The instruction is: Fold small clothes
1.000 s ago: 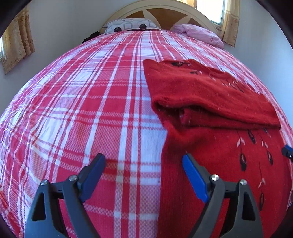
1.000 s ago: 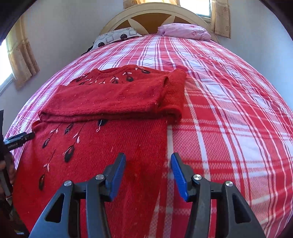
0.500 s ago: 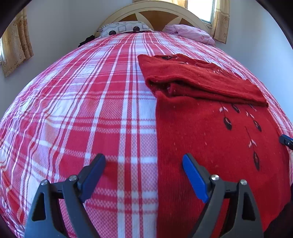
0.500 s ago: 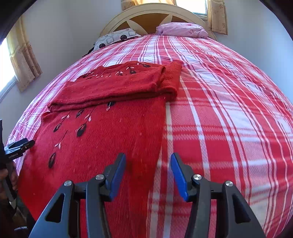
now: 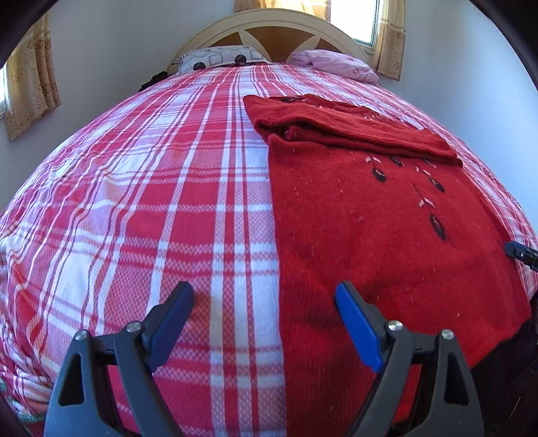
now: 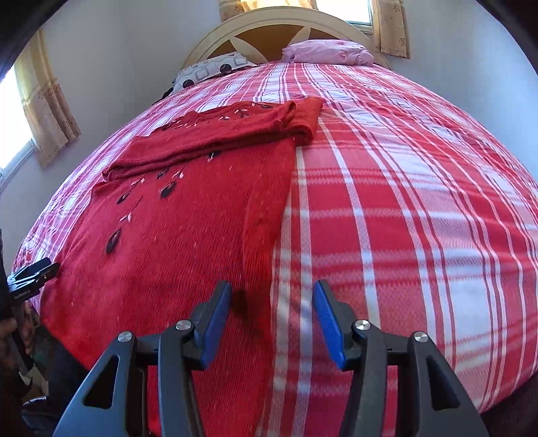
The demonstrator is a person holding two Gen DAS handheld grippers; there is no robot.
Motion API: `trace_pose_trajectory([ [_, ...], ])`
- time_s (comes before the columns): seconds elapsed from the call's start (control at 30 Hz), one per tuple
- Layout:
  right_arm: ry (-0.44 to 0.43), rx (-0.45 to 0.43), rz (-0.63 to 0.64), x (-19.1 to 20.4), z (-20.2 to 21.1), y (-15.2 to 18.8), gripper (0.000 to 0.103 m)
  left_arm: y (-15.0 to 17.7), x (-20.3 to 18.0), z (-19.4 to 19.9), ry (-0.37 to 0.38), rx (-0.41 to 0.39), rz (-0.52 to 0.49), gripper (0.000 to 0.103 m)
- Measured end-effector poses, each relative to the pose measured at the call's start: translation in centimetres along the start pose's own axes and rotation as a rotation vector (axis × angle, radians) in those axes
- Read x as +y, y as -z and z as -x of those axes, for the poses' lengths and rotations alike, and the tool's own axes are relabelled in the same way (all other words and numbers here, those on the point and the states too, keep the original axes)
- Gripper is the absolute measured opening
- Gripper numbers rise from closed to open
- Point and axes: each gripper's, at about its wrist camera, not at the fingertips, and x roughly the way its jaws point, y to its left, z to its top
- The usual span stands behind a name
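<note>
- Sweater [image 5: 370, 235] [image 6: 175, 242]: a red knit garment lying flat on the bed, its far part folded back over itself into a thick band across the top; dark leaf-like motifs with pale flecks run down the front below the fold.
- Blanket [image 5: 151, 201] [image 6: 420, 201]: a red-and-white plaid cover that spans the whole bed; the sweater rests directly on it, near the foot of the bed.
- Left gripper [image 5: 264, 307]: its blue-padded jaws stand wide apart and hold nothing. It hangs above the sweater's near-left edge, one finger over the plaid blanket and the other over the red knit.
- Right gripper [image 6: 271, 304]: its jaws are also parted, though by a narrower gap, and empty. It straddles the sweater's near-right edge, the left finger over the knit and the right finger over the blanket. Contact with the fabric cannot be told.
- Each wrist view catches a small dark part of the other tool at the far side of the sweater, at the frame's margin.
- Patterned pillow [image 5: 218, 60] [image 6: 210, 70]: lies beyond the sweater, at the head of the bed.
- Pink pillow [image 5: 336, 65] [image 6: 328, 52]: beside the patterned one, against the headboard.
- Headboard [image 5: 279, 25] [image 6: 285, 25]: arched, cream-coloured with brown panels, well beyond the sweater.
- Curtains [image 5: 30, 87] [image 6: 47, 111]: beige, hanging at the windows on the walls around the bed.
</note>
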Motion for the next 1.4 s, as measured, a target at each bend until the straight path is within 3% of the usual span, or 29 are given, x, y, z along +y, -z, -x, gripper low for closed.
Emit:
trace_pose_trajectory([
  [0.17, -0.024, 0.012, -0.024, -0.4, 1.0, 1.4, 0.051, 0.6, 0.3, 0.6, 0.033, 0.020, 0.029, 0.089],
  [0.67, -0.084, 0.067, -0.046, -0.9, 3.1, 4.5, 0.046, 2.6, -1.6, 2.2, 0.073, 0.057, -0.022, 0.084],
  [0.87, -0.196, 0.102, -0.066, -0.6, 3.8, 5.9, 0.046, 2.6, -1.6, 2.3, 0.074, 0.058, -0.020, 0.083],
  [1.1, -0.202, 0.115, -0.058, -0.4, 3.5, 6.5, 0.022, 2.9, -1.3, 2.6, 0.087, 0.074, -0.007, 0.083],
  [1.23, -0.208, 0.122, -0.036, 0.1, 3.5, 6.6, 0.019, 3.2, -1.1, 2.9, 0.105, 0.088, 0.009, 0.083],
  [1.33, -0.215, 0.122, -0.024, 0.3, 3.5, 6.7, 0.018, 3.2, -1.1, 3.0, 0.109, 0.094, 0.017, 0.076],
  [1.4, -0.224, 0.117, -0.026, 0.3, 3.5, 6.7, 0.016, 3.1, -1.2, 3.2, 0.116, 0.097, 0.012, 0.066],
])
